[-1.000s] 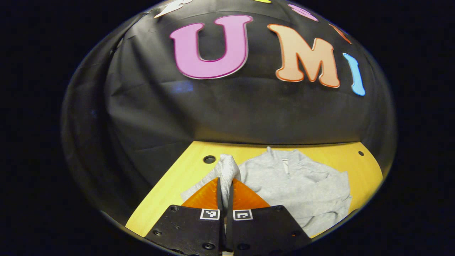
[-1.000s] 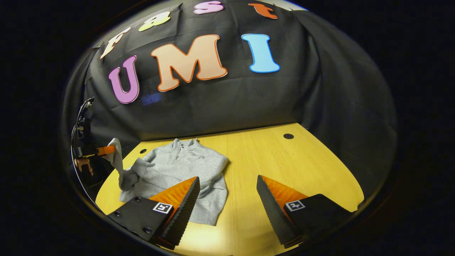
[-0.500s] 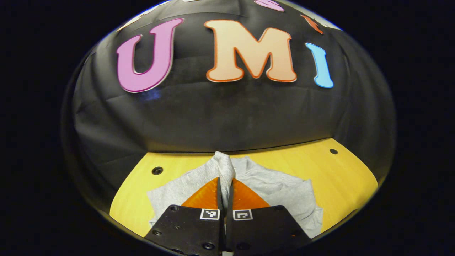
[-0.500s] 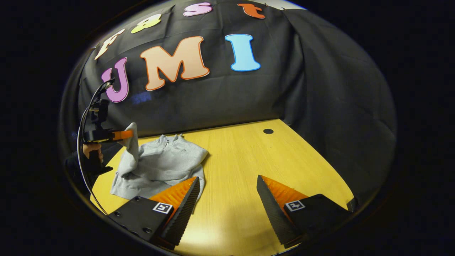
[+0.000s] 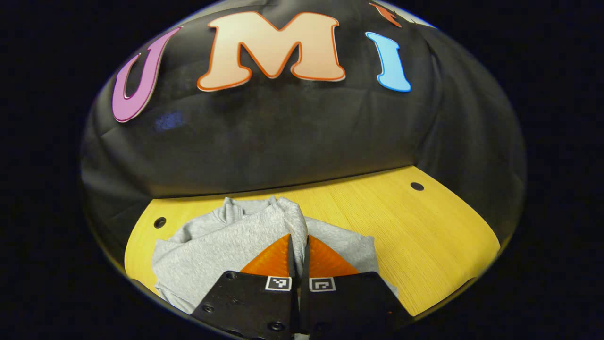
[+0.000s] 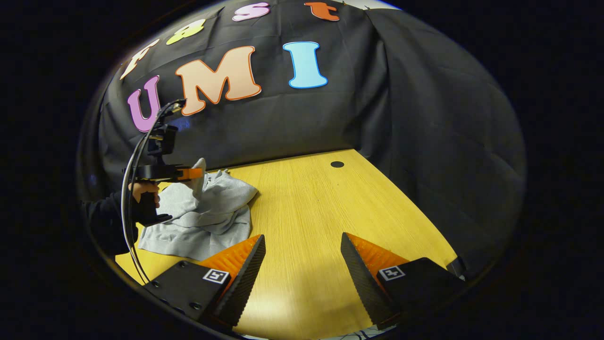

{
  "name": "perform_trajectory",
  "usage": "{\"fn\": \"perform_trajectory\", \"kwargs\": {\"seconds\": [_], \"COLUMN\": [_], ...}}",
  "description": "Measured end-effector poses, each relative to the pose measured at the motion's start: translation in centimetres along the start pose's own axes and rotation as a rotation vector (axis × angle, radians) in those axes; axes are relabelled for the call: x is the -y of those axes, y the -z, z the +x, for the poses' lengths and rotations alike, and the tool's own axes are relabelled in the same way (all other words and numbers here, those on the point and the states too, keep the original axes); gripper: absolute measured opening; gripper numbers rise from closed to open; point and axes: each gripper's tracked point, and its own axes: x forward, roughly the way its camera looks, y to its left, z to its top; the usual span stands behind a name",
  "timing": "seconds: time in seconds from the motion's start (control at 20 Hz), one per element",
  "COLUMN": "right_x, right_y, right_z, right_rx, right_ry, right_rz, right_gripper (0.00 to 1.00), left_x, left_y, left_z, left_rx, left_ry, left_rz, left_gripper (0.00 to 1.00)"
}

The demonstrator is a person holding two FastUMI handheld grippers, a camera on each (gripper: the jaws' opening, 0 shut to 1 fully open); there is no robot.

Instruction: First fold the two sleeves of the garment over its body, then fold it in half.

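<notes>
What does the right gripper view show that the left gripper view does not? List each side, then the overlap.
Right gripper view: the left gripper seen from the side, a hand holding it, the sleeve raised above the rest of the grey garment, and the right gripper open above bare table.
Left gripper view: a close look along its own fingers, pressed together on the sleeve fold, with the collar beyond.
Both: the grey garment lying on the yellow table.

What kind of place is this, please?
Probably a small recording booth, not a home: a black cloth wall stands behind a yellow wooden table, where hand-held tongs fold a grey sweater.
</notes>
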Motion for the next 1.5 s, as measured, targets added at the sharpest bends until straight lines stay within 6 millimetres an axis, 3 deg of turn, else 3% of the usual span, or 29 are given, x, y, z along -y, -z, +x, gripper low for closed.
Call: {"fn": "perform_trajectory", "kwargs": {"seconds": [0.15, 0.2, 0.3, 0.4, 0.55, 0.7, 0.85, 1.05, 1.25, 1.5], "right_x": [0.0, -0.3, -0.7, -1.5, -3.1, -5.2, -7.3, -10.9, -13.6, -15.9], "right_y": [0.2, 0.3, 0.4, 0.4, 0.2, 0.1, 0.2, -0.1, 0.4, 1.7], "right_z": [0.0, 0.0, 0.2, 0.4, 1.2, 2.2, 3.2, 4.7, 6.2, 7.9], "right_rx": [0.001, 0.000, 0.004, 0.007, 0.008, 0.011, 0.000, -0.005, -0.028, -0.063], "right_ry": [-0.011, -0.020, -0.042, -0.075, -0.141, -0.205, -0.243, -0.274, -0.276, -0.251], "right_rz": [-0.015, -0.019, -0.034, -0.048, -0.063, -0.087, -0.100, -0.074, -0.074, -0.081], "right_gripper": [0.96, 0.99, 0.99, 0.96, 0.99, 0.99, 0.99, 0.99, 0.99, 0.96], "left_x": [0.9, 1.3, 1.8, 1.8, 0.0, -2.6, -6.9, -13.2, -18.4, -22.3], "left_y": [2.1, 2.5, 2.9, 2.5, 1.1, 0.9, 0.9, 2.9, 6.2, 11.9], "left_z": [1.3, 1.4, 1.3, 0.4, -2.0, -5.7, -9.7, -14.7, -18.1, -19.8], "left_rx": [-0.060, -0.068, -0.070, -0.045, 0.019, 0.057, 0.107, 0.125, 0.098, 0.012], "left_ry": [-0.008, -0.002, 0.013, 0.002, -0.057, -0.100, -0.164, -0.263, -0.333, -0.358], "left_rz": [0.023, 0.022, 0.003, -0.021, -0.048, -0.097, -0.114, -0.086, -0.090, -0.158], "left_gripper": [0.00, 0.01, 0.07, 0.44, 0.99, 0.96, 0.96, 0.96, 0.96, 0.96]}}
